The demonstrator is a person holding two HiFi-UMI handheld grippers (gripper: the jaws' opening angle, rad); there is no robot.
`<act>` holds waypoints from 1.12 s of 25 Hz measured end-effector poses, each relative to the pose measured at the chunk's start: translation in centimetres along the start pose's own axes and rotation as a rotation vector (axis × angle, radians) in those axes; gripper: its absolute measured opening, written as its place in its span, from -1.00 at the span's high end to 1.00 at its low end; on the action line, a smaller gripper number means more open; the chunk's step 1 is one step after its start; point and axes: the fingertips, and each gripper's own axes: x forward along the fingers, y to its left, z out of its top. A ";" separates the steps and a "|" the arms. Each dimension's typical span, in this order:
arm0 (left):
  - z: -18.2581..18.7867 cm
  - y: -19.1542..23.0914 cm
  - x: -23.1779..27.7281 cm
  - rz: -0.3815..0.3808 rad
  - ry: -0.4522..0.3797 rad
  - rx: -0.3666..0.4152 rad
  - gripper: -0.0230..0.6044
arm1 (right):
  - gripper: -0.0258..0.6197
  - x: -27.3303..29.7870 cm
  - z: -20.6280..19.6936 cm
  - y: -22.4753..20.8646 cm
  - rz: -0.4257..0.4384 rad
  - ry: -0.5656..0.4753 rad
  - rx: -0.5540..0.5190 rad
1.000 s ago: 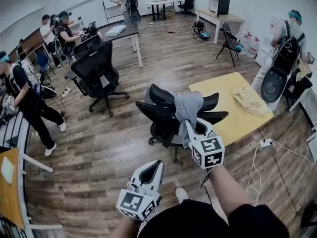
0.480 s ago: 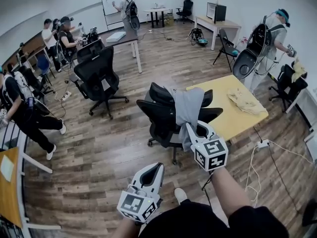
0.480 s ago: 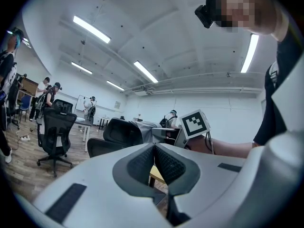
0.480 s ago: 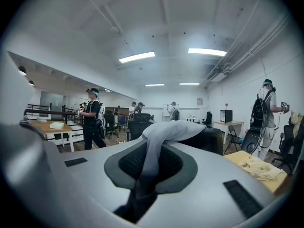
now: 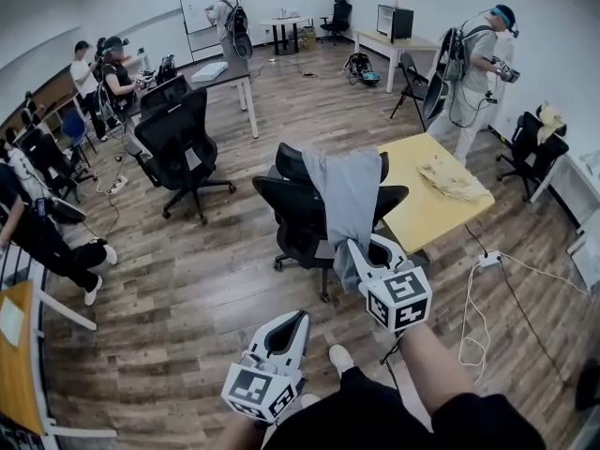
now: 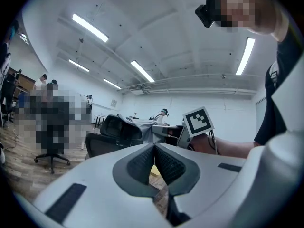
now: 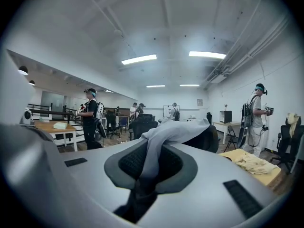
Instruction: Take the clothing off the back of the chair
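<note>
While the grey clothing [image 5: 349,195] hangs over the back of the black chair [image 5: 300,216] beside the yellow bench [image 5: 427,209], the head view shows the right gripper [image 5: 354,247] at its lower hem. A level pull could snag cloth on the headrest [image 5: 292,162] or roll the chair along.

Seen from the left gripper [image 6: 154,147], its jaws are pressed together on nothing, so nothing steadies the chair.

From the right gripper [image 7: 150,167], the jaws clench only a thin fold of clothing, which might slip free.

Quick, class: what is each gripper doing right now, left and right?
Left gripper: closed, empty.
Right gripper: closed on the grey garment draped over the chair.
</note>
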 end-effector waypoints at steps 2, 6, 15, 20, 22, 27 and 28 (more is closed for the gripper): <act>-0.5 -0.4 -0.6 -0.008 0.011 -0.002 0.87 | 0.76 -1.1 -0.3 0.7 0.007 0.000 0.003; -1.3 -1.1 -1.1 -0.014 0.021 -0.016 0.87 | 0.76 -3.2 -0.8 1.9 0.043 -0.015 0.013; -1.6 -5.5 0.3 -0.019 0.023 -0.004 0.87 | 0.76 -9.0 -1.7 1.2 0.097 -0.028 0.023; -2.8 -9.4 1.9 -0.004 0.029 -0.019 0.87 | 0.76 -12.9 -3.0 -0.3 0.145 -0.011 0.014; -3.0 -11.2 2.4 0.007 0.030 -0.019 0.87 | 0.76 -14.6 -3.4 -1.1 0.164 -0.008 0.014; -4.2 -16.0 2.5 0.045 0.040 -0.018 0.87 | 0.76 -18.7 -4.8 -2.9 0.212 -0.006 0.025; -4.5 -17.0 2.5 0.053 0.044 -0.017 0.87 | 0.76 -19.6 -5.0 -3.2 0.224 -0.004 0.028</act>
